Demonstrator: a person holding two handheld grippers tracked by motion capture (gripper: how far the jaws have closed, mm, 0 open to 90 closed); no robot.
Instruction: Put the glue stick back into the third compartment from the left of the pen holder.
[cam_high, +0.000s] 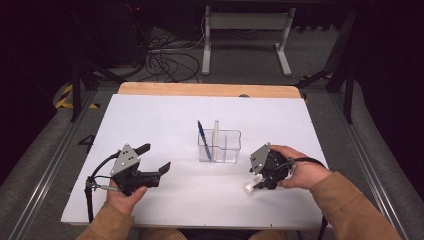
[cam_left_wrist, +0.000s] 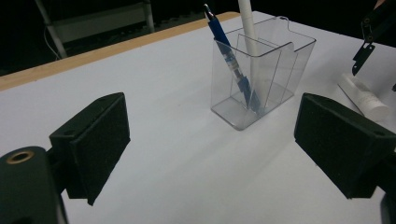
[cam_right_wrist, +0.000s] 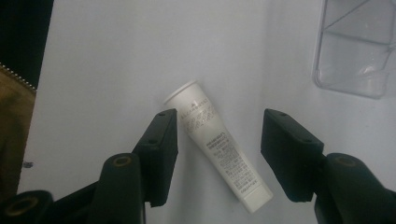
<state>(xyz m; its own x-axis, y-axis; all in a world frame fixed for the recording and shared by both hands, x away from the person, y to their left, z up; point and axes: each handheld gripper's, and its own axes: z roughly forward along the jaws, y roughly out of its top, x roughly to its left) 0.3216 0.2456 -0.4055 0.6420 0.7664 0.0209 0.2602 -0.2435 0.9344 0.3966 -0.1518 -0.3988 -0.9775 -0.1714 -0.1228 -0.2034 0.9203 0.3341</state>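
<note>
While the white tube (cam_right_wrist: 217, 151) lies flat on the white bench (cam_high: 165, 120), the right gripper (cam_right_wrist: 218, 156) is held directly over it, pointing down, so that the tube is seen between the two black fingers (cam_right_wrist: 161, 154). One finger stands just beside the tube's side, possibly touching it, and a clear gap is left at the other, so the fingers are released rather than clenched on the tube. In the high view the tube (cam_high: 248, 188) is seen near the front edge of the bench, poking out from under the right gripper (cam_high: 263, 175), with its flat cap end toward the person.

A clear plastic holder (cam_high: 220, 146) is placed at the middle of the bench, near the tube. A blue pen (cam_high: 202, 134) and a white pen (cam_high: 216, 131) are stood in it.

The left gripper (cam_high: 152, 159) is held off to the left, well apart from the holder, with its fingers (cam_left_wrist: 95, 142) spread wide and nothing between them.
</note>
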